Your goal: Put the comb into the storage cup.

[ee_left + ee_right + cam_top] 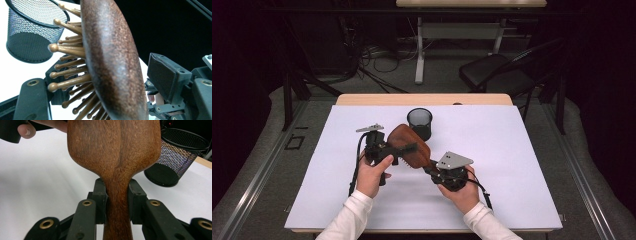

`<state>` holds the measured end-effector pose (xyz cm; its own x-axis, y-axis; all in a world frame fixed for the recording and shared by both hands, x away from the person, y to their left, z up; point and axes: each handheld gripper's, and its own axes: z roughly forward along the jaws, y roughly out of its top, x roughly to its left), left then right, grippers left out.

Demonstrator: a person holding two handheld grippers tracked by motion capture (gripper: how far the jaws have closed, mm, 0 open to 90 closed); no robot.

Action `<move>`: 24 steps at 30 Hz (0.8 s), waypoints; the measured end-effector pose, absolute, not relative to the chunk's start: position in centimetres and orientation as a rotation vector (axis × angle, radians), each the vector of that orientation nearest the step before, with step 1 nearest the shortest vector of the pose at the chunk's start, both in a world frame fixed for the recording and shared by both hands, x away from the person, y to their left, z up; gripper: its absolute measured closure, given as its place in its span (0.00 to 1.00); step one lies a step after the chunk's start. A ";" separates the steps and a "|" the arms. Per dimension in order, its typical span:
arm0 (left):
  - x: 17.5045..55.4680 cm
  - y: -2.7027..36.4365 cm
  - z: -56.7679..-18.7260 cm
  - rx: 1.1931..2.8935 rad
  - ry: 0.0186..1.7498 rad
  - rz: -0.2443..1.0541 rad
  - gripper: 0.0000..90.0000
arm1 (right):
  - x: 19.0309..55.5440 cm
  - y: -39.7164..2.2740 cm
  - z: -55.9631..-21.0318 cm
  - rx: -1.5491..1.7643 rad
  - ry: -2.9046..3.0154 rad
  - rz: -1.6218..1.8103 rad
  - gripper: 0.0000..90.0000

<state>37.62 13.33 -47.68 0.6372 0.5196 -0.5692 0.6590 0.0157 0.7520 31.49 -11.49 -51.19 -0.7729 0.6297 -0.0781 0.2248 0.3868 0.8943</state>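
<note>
High view: wooden hairbrush (408, 145) held off the white mat (512, 165) at centre frame, just below the mesh cup (420, 122), left gripper (388, 148) at the head and right gripper (432, 169) at the handle, seemingly to steady both ends.

Left gripper view: brush head (112, 57) standing between spread jaws, bristle pins (67, 67) toward the left jaw, right pad (162, 77) clear of the wooden back; not yet pinching. Cup at upper left.

Right gripper view: pads pressed on the narrow handle neck (117, 195), likely for firm control; cup at upper right.
</note>
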 end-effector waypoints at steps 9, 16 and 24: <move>37.6 13.4 -47.7 1.640 0.991 -0.137 0.35 | 31.4 -11.5 -51.2 0.730 2.239 1.346 0.80; 37.4 13.5 -47.8 1.623 1.005 -0.143 0.38 | 31.4 -11.4 -51.3 0.727 2.239 1.347 0.80; 37.3 13.4 -47.7 1.616 1.015 -0.145 0.38 | 31.2 -11.3 -51.3 0.717 2.229 1.341 0.80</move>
